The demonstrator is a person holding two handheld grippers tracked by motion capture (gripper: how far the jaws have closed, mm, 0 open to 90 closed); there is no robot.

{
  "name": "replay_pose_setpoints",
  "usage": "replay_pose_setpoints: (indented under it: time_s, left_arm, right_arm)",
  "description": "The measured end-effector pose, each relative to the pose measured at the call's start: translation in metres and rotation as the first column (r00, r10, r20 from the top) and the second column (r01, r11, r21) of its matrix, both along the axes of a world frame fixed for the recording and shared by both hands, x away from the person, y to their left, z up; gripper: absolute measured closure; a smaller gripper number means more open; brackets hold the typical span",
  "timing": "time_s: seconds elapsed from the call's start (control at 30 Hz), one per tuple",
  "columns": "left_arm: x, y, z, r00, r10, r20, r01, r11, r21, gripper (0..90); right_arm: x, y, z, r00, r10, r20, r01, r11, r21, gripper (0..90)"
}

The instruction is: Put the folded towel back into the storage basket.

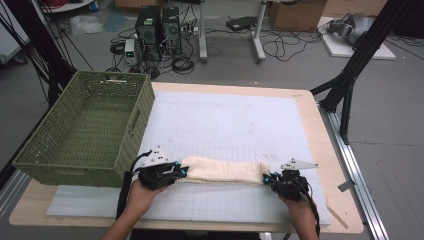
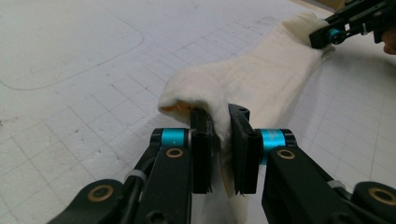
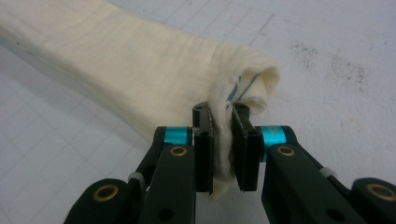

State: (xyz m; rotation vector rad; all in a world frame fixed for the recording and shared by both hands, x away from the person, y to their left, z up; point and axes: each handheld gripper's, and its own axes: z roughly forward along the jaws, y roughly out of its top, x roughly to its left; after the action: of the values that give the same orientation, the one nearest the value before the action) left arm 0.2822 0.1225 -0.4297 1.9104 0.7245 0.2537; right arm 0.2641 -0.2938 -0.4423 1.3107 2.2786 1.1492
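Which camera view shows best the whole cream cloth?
The high view: the cream cloth lies stretched full-length between the left gripper and right gripper. Each gripper view shows mainly the end pinched in its own jaws.

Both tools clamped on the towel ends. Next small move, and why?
Probably lift both ends together and carry left toward the basket. The left tool and right tool each pinch an end of the folded towel, which lies flat on the mat beside the basket.
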Motion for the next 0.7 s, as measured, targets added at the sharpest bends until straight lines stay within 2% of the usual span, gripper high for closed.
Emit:
replay_pose_setpoints:
  time_s: [0.03, 0.07, 0.33, 0.47, 0.7]
  left_arm:
    - [-0.001, 0.001, 0.001, 1.0000, -0.002, 0.003, 0.002, 1.0000, -0.003, 79.6]
    - [-0.002, 0.002, 0.002, 0.9999, -0.004, 0.010, 0.004, 0.9999, -0.010, 79.6]
    - [-0.007, 0.006, 0.006, 0.9994, -0.012, 0.031, 0.013, 0.9997, -0.023, 80.0]
    - [-0.010, 0.009, 0.008, 0.9985, -0.013, 0.053, 0.015, 0.9992, -0.037, 80.0]
    - [-0.012, 0.013, 0.012, 0.9972, -0.010, 0.075, 0.014, 0.9982, -0.059, 80.3]
  right_arm:
    - [-0.001, -0.001, 0.001, 1.0000, 0.002, 0.008, -0.002, 1.000, 0.006, 80.8]
    - [-0.001, -0.003, 0.003, 0.9993, 0.011, 0.036, -0.012, 1.000, 0.013, 81.0]
    - [-0.004, -0.006, 0.008, 0.9960, 0.018, 0.088, -0.021, 0.999, 0.042, 81.1]
    - [-0.006, -0.008, 0.013, 0.9889, 0.027, 0.146, -0.037, 0.997, 0.068, 81.1]
    - [-0.006, -0.007, 0.017, 0.9826, 0.034, 0.182, -0.047, 0.996, 0.070, 81.1]
